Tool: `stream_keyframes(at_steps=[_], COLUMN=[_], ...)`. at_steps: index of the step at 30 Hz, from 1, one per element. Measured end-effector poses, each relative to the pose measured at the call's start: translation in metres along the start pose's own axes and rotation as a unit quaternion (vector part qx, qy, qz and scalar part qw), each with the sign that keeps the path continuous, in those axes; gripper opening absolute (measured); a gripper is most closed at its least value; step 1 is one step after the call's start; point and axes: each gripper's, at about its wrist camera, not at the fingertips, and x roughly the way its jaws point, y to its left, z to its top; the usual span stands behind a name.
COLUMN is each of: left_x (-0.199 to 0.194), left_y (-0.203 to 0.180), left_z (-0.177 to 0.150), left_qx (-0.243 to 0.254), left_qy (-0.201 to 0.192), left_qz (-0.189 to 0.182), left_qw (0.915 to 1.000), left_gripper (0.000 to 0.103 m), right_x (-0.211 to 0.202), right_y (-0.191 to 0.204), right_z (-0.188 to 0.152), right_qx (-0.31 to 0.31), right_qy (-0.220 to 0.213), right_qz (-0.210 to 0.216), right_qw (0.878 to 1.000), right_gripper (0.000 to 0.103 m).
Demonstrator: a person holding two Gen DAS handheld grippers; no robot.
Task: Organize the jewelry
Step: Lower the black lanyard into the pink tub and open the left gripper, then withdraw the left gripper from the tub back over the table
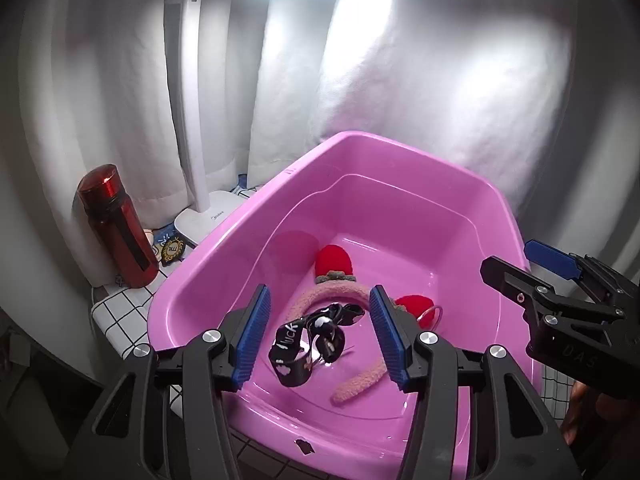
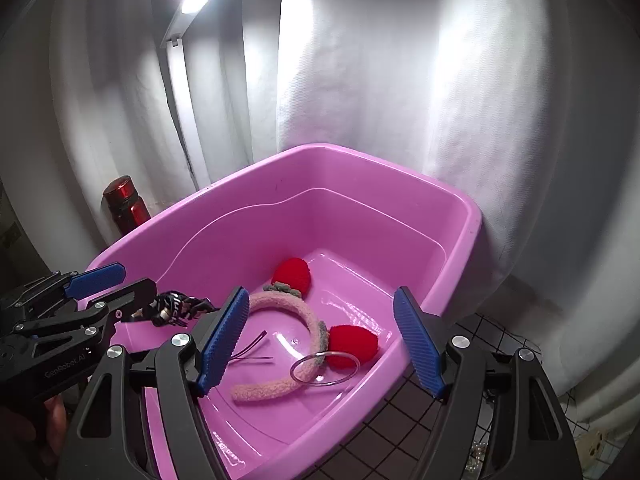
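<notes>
Black printed ribbon hair tie (image 1: 310,346) sits in the near-left part of the glossy pink plastic tub (image 1: 224,252), between the left gripper (image 1: 320,338) pads, not pinched; whether it rests on the floor or is still mid-air, can't tell. Left jaws stand apart, nothing clamped. Just right of it: fuzzy pink headband with two red pom-pom ears (image 2: 280,344), lying flat on the tub floor. Clear thin ring bangle (image 2: 325,368) overlaps the headband's near-right ear. A couple of thin dark pins (image 2: 252,350) lie on the floor near the headband's left arm. Right gripper (image 2: 320,340) hovers over the tub's near-right side, jaws wide apart, empty. Outside the tub, far left: dark red translucent bottle (image 1: 116,224) upright, white lamp base (image 1: 208,218) beside it, both on a white grid-pattern cloth (image 1: 120,312). White curtain (image 1: 400,80) behind.
</notes>
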Motion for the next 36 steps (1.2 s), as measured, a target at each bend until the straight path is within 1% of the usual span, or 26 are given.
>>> stream_keyframes(at_steps=[1,3,9,16,25,36], left_x=[-0.001,-0.004,-0.005,-0.013,-0.026,-0.046], left_y=[0.001,0.001,-0.003,-0.002,-0.002,-0.017], left_z=[0.001,0.002,0.003,0.003,0.000,-0.012], left_qx=[-0.002,-0.006,-0.003,-0.009,-0.020,-0.021], left_qy=[-0.003,-0.009,-0.009,-0.017,-0.020,-0.022], left_qz=[0.001,0.004,0.010,0.019,0.035,0.017], left_qw=[1.0000,0.9999,0.9999,0.9996,0.9990,0.9994], left_gripper=[0.061,0.065,0.069,0.081,0.085,0.086], right_x=[0.000,-0.002,-0.005,-0.009,-0.027,-0.069], right_y=[0.000,-0.001,-0.002,-0.002,-0.005,-0.013], right_z=[-0.001,-0.001,-0.004,-0.005,-0.010,-0.035], right_qx=[0.001,0.002,0.003,0.004,0.008,0.018], right_qy=[0.000,0.000,0.000,-0.001,-0.012,-0.016], right_qz=[-0.001,-0.003,-0.007,-0.010,-0.019,-0.047], right_qw=[1.000,1.000,1.000,1.000,1.000,0.999], right_gripper=[0.071,0.071,0.071,0.071,0.074,0.074])
